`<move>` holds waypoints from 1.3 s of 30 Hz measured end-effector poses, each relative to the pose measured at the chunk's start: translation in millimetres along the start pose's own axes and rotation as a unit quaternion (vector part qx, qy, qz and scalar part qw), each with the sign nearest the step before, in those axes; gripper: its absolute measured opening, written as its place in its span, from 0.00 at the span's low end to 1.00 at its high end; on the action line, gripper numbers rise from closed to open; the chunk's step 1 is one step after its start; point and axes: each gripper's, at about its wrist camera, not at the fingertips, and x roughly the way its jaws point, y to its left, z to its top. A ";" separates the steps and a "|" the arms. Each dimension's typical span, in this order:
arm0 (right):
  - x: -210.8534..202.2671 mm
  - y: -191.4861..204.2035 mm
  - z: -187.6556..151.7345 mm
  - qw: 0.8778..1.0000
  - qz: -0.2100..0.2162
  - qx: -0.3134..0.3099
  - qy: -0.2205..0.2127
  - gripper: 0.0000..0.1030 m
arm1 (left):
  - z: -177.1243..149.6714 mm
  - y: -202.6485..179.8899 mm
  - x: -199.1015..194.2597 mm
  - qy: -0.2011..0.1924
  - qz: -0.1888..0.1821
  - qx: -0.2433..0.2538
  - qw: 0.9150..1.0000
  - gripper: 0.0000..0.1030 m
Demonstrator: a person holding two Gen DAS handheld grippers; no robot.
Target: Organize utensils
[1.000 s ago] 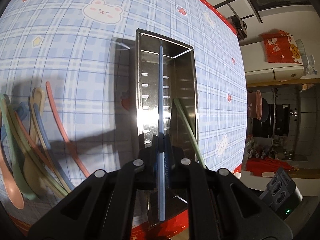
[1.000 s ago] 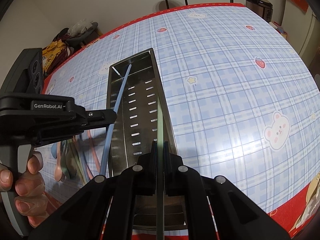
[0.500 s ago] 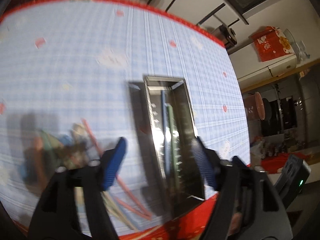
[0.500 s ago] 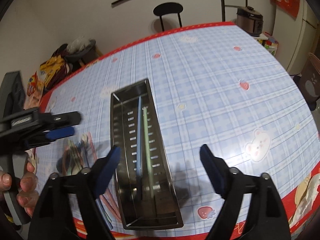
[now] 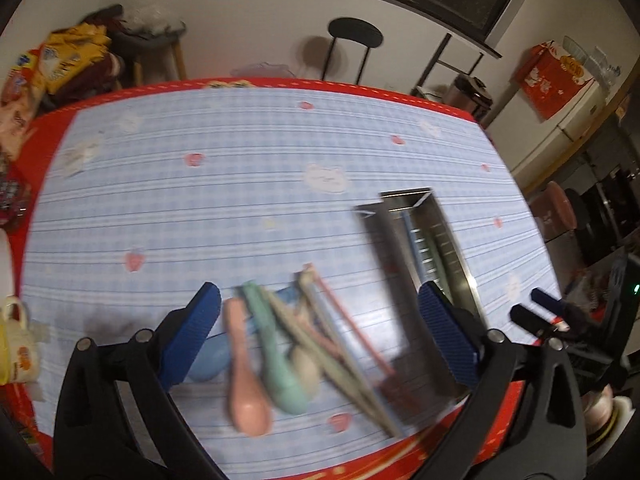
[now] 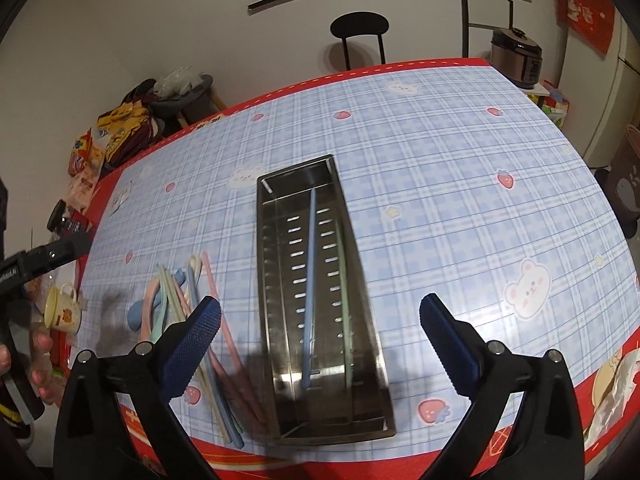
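A steel utensil tray (image 6: 276,280) lies on the blue plaid tablecloth, also in the left wrist view (image 5: 460,248). In it lie a blue chopstick (image 6: 310,280) and a green chopstick (image 6: 345,300). A pile of pastel spoons and chopsticks (image 5: 288,336) lies left of the tray, also in the right wrist view (image 6: 180,300). My left gripper (image 5: 320,332) is open and empty above the pile. My right gripper (image 6: 320,344) is open and empty above the tray's near end.
A small cup (image 6: 60,308) stands at the table's left edge. A stool (image 6: 360,28) and a rice cooker (image 6: 516,56) stand behind the table. Snack bags (image 5: 52,64) are piled at the back left.
Both grippers opened and let go of their chopsticks, blue from the left and green from the right, which now lie in the tray. Both pulled back and up; the left swung over the pile.
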 end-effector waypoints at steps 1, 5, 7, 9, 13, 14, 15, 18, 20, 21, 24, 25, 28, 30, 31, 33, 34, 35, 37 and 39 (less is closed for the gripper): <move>0.6 3.8 -1.9 1.000 -0.003 -0.005 -0.001 0.95 | -6.0 6.4 -4.1 -0.004 0.007 -0.001 1.000 0.95; 4.9 19.5 -7.9 1.000 0.000 -0.027 0.002 0.95 | -28.8 28.3 -14.8 -0.027 0.029 -0.003 0.999 0.95; 7.1 28.7 -11.3 0.999 0.010 -0.039 0.002 0.95 | -40.4 35.8 -18.2 -0.041 0.038 0.002 0.998 0.95; 9.6 36.1 -14.4 0.999 0.021 -0.048 0.004 0.95 | -53.0 47.4 -20.7 -0.046 0.048 0.001 0.998 0.95; 17.2 54.3 -21.5 0.997 0.033 -0.071 0.013 0.95 | -72.5 66.1 -22.2 -0.050 0.064 0.000 0.997 0.95; 18.7 57.7 -22.7 0.997 0.035 -0.074 0.015 0.95 | -76.3 70.1 -21.8 -0.047 0.065 -0.002 0.997 0.95; 21.5 62.8 -25.0 0.996 0.038 -0.079 0.020 0.95 | -81.3 76.4 -21.5 -0.043 0.062 -0.006 0.997 0.95; 30.1 76.7 -31.6 0.993 0.055 -0.090 0.046 0.95 | -93.2 89.1 -19.9 -0.035 0.033 -0.028 0.998 0.95; 35.2 87.6 -36.1 0.992 0.041 -0.106 0.060 0.95 | -100.3 92.4 -17.9 -0.026 0.021 -0.035 0.999 0.95; 37.4 90.8 -37.7 0.991 0.034 -0.110 0.065 0.95 | -102.7 92.2 -15.8 -0.021 0.020 -0.035 0.999 0.95; 42.2 95.4 -41.4 0.990 0.030 -0.114 0.075 0.95 | -110.4 95.2 -8.3 -0.002 0.025 -0.040 0.999 0.95; 43.1 96.8 -42.5 0.990 0.027 -0.116 0.077 0.95 | -111.9 96.3 -7.2 -0.001 0.025 -0.042 0.999 0.95; 43.0 101.9 -45.6 0.987 0.019 -0.136 0.078 0.92 | -114.8 97.9 -6.2 -0.006 0.032 -0.046 0.998 0.95; 44.9 105.5 -46.4 0.985 0.023 -0.147 0.086 0.80 | -113.7 98.4 -2.6 0.001 0.049 -0.047 0.998 0.95; 47.2 107.7 -47.3 0.983 0.023 -0.154 0.092 0.72 | -113.1 100.2 0.8 0.010 0.059 -0.050 0.997 0.95; 51.6 112.3 -48.6 0.980 0.023 -0.169 0.098 0.65 | -111.7 103.6 5.9 0.020 0.066 -0.054 0.996 0.95; 53.9 115.1 -49.4 0.979 0.025 -0.177 0.100 0.62 | -111.7 105.3 6.7 0.018 0.067 -0.055 0.996 0.95; 55.7 117.1 -49.8 0.978 0.026 -0.182 0.103 0.59 | -111.7 106.1 7.3 0.016 0.067 -0.055 0.996 0.95; 62.0 122.2 -52.3 0.974 0.029 -0.195 0.112 0.54 | -111.3 107.8 9.3 0.017 0.063 -0.056 0.996 0.95; 68.0 125.5 -54.6 0.971 0.028 -0.204 0.120 0.47 | -111.0 108.5 13.3 0.025 0.061 -0.055 0.996 0.94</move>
